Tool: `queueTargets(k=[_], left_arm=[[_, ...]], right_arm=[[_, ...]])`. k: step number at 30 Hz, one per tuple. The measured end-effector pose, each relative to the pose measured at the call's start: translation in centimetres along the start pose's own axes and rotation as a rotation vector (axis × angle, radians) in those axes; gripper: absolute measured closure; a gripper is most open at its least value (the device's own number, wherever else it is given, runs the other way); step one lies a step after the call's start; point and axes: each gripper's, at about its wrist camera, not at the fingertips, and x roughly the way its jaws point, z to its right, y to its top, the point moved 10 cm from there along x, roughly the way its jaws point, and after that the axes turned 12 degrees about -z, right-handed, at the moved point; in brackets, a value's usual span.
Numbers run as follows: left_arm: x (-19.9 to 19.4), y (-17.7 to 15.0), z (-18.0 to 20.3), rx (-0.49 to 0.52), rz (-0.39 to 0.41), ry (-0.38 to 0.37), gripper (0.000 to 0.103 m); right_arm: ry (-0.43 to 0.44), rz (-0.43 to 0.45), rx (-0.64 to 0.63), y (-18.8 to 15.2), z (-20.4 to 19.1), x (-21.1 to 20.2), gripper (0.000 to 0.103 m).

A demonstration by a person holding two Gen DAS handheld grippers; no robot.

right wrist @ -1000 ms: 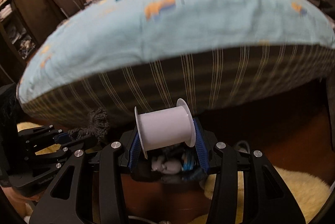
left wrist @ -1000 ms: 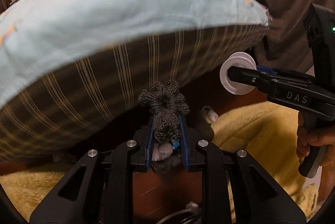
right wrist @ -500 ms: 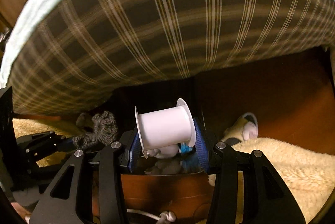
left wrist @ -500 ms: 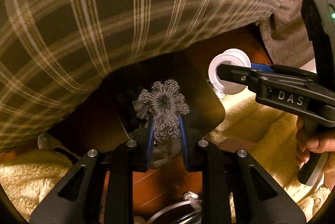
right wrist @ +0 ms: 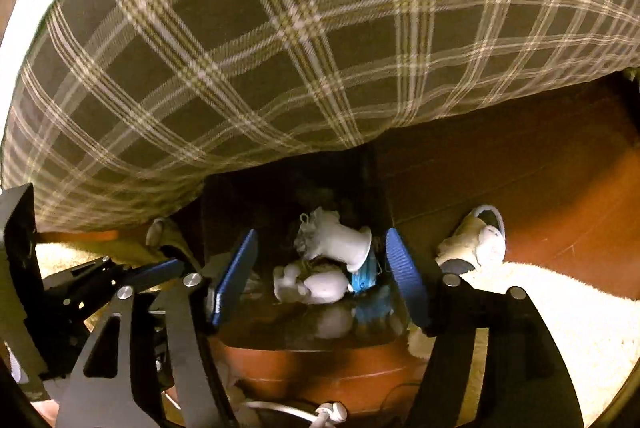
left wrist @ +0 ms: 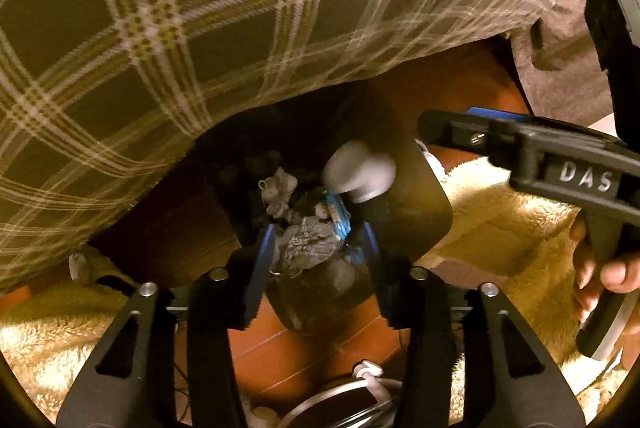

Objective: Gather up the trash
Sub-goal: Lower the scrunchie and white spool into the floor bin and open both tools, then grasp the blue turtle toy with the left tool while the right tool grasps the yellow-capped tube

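A dark trash bin (left wrist: pixel 424 195) (right wrist: pixel 376 187) stands on the floor below both grippers. Inside lie the white spool (right wrist: pixel 340 240) (left wrist: pixel 358 171), crumpled grey and white scraps (left wrist: pixel 308 244) (right wrist: pixel 316 286) and a blue wrapper (left wrist: pixel 338 214) (right wrist: pixel 366 278). The grey knitted piece cannot be made out for certain among them. My left gripper (left wrist: pixel 318 252) is open and empty above the bin. My right gripper (right wrist: pixel 322 268) is open and empty above the bin; it shows in the left wrist view (left wrist: pixel 520 147) at the right.
A brown plaid bedcover (left wrist: pixel 200 27) (right wrist: pixel 300 47) hangs over the bin's far side. Yellow fleece rugs (left wrist: pixel 500 220) (right wrist: pixel 560 308) lie on the reddish wood floor (right wrist: pixel 500 179). A slipper (right wrist: pixel 476 240) lies right of the bin. A white cable (left wrist: pixel 360 384) lies near me.
Both grippers have opened. The white spool has dropped from the right gripper into the bin, and the grey knitted piece has left the left gripper. Both views have tilted further down.
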Motion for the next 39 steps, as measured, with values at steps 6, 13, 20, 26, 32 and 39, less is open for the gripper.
queueTargets(k=[6, 13, 20, 26, 32, 39], left_arm=[[-4.1, -0.3, -1.0, -0.022, 0.069, 0.016, 0.027], [-13.3, 1.0, -0.7, -0.037, 0.232, 0.025, 0.009], [-22.2, 4.1, -3.3, -0.066, 0.380, 0.108, 0.008], [-26.3, 8.0, -7.0, -0.096, 0.439, 0.188, 0.008], [-27.8, 13.0, -10.6, -0.117, 0.456, 0.236, 0.008], [-27.2, 19.3, -14.5, -0.170, 0.446, 0.218, 0.008]], right_arm=[[0.003, 0.092, 0.012, 0.7, 0.5, -4.9, 0.017], [0.008, 0.227, -0.025, 3.1, -1.0, -12.7, 0.004], [0.013, 0.343, -0.117, 7.6, -4.7, -18.9, 0.003], [-0.022, 0.394, -0.194, 12.9, -7.6, -21.5, 0.003], [-0.027, 0.422, -0.226, 18.3, -10.1, -21.7, 0.003], [0.013, 0.407, -0.182, 25.3, -11.0, -19.4, 0.003]])
